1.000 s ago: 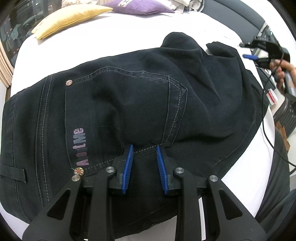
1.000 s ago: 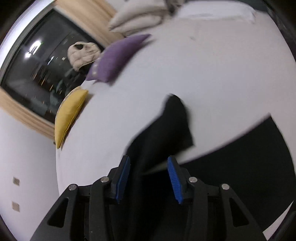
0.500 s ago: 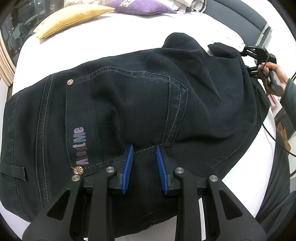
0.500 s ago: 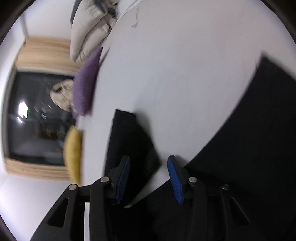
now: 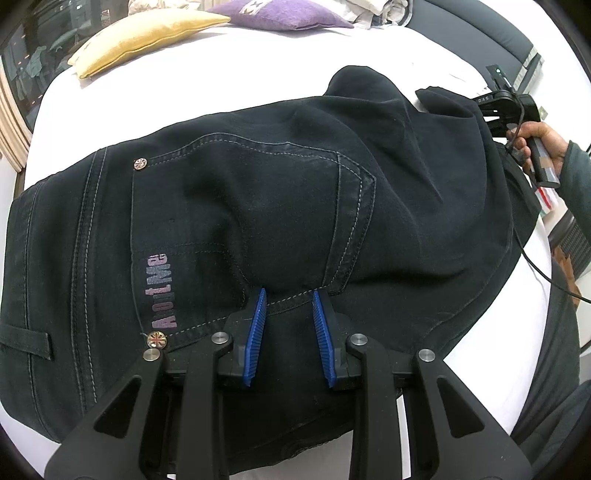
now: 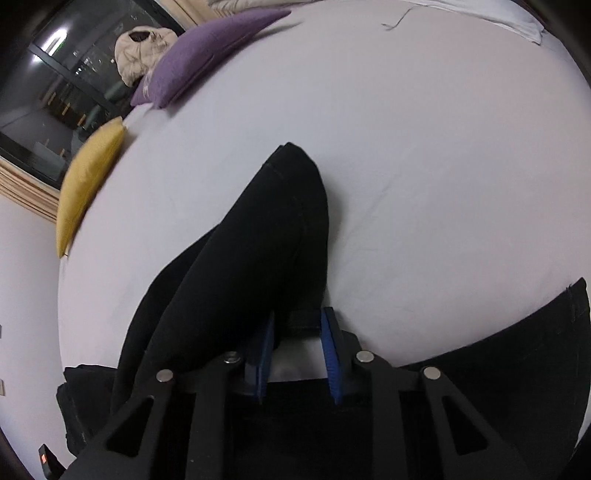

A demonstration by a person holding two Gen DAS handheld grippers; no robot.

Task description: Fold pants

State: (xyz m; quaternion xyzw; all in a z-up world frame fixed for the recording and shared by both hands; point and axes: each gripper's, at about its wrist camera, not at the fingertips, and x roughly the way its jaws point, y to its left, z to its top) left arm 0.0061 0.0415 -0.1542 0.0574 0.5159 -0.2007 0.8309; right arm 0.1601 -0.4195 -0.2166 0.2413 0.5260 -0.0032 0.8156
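White bedsheet [image 5: 258,66] is lying under black jeans [image 5: 258,206], the left gripper [image 5: 287,314] hovering open at centre-bottom, the right gripper [image 6: 297,332] straddling a hem, fingers apart.

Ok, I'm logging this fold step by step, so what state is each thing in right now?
Pants: spread on the bed, back pocket up, rumpled, one leg lying across the sheet.
Left gripper: open, fingers resting on the seat of the pants.
Right gripper: partly open around a leg hem; grip unclear.
Bed: white sheet, mostly smooth.
Yellow cushion: lying at the far edge.
Purple cushion: lying beside the yellow one.
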